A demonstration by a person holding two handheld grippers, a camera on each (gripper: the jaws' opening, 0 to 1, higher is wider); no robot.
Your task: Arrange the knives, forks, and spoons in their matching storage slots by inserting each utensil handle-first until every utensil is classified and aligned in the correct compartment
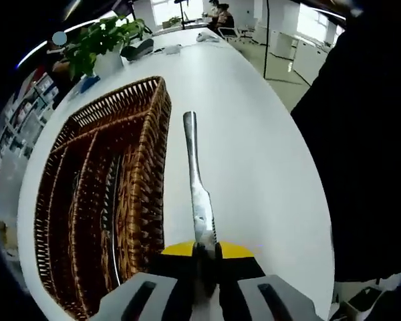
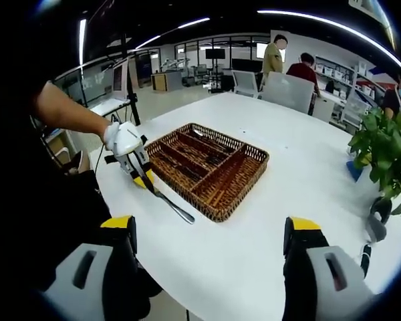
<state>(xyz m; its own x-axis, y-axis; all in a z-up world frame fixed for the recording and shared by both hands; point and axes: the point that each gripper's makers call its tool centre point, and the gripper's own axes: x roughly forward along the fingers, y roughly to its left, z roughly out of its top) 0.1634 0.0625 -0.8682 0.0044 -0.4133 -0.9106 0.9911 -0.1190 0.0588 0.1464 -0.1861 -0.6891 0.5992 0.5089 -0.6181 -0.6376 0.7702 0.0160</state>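
Right at the bottom of the left gripper view, the left gripper [image 1: 206,257] is seen pinched tight on a knife [image 1: 197,180], held by its blade end with the handle pointing away over the white table [image 1: 254,147]. Just beside the knife, on its left, the wicker tray [image 1: 147,140] is laid out lengthwise, divided into long compartments, and a dark utensil [image 1: 111,207] is spotted lying along one of the middle slots; what kind it is cannot be told. Beyond the tray's far end, a potted plant [image 1: 100,40] is found on the table.

Over in the right gripper view, the right gripper [image 2: 210,267] is shown with its jaws spread wide, nothing between them, poised above the near edge of the table [image 2: 301,167]. Further out, the left gripper [image 2: 137,167] is picked up at the tray's [image 2: 210,167] near corner, the knife [image 2: 170,204] angled down with its handle end just beside the wicker rim. Off to the right, the plant [image 2: 384,147] is seen, and at the back of the room several people [image 2: 291,63] are made out beside chairs.
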